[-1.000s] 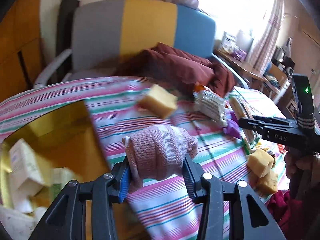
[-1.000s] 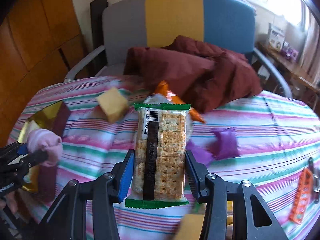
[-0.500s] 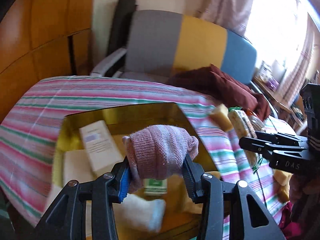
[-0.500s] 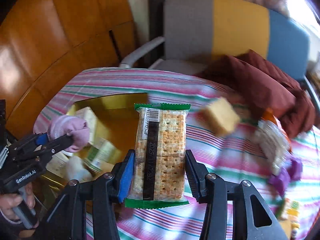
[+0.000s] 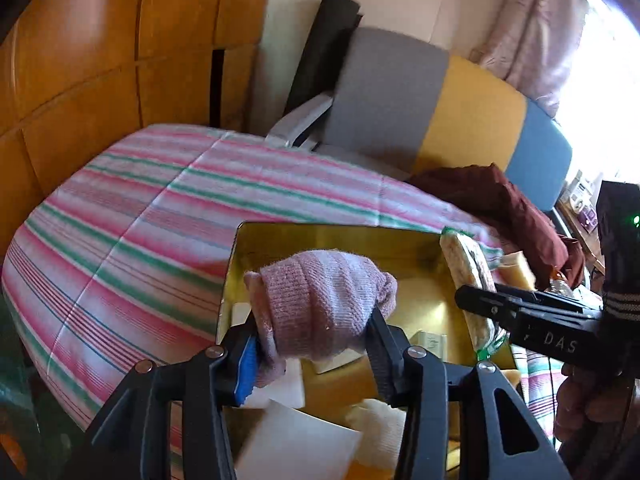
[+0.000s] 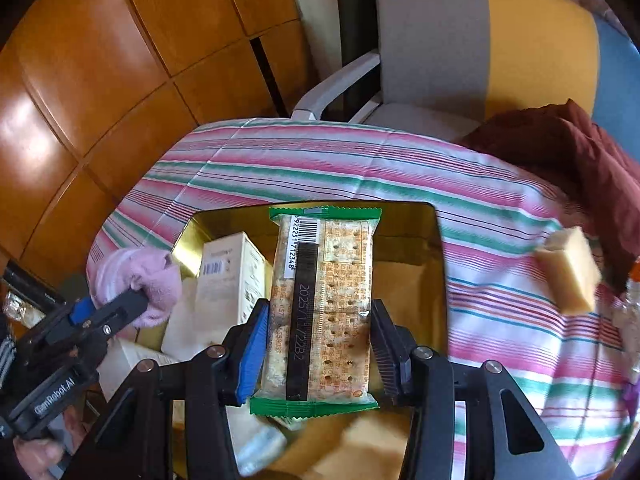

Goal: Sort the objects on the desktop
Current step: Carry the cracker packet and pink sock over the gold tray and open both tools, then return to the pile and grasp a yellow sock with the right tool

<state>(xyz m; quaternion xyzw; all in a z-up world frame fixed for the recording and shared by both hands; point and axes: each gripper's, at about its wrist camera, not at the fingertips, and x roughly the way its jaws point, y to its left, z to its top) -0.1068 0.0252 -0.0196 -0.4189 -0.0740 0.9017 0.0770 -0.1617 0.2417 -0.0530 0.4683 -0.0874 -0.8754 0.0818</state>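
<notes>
My left gripper [image 5: 314, 344] is shut on a rolled pink sock [image 5: 320, 308] and holds it above the gold box [image 5: 332, 236]. The sock also shows in the right wrist view [image 6: 134, 280], at the box's left side. My right gripper [image 6: 316, 348] is shut on a cracker packet [image 6: 320, 308] with green ends and holds it over the gold box [image 6: 404, 216]. The packet shows in the left wrist view [image 5: 468, 280], at the box's right side. The box holds a white carton [image 6: 232, 276], other white packets and something yellow.
The box sits on a table with a pink, green and white striped cloth [image 5: 140, 232]. A yellow sponge block [image 6: 572, 276] lies on the cloth to the right. A dark red cloth [image 6: 580, 160] lies at the far edge by a grey, yellow and blue chair [image 6: 480, 40].
Both grippers have swung left from the middle of the table to above the gold box, each still holding its object. The sponge block now lies far to the right.
</notes>
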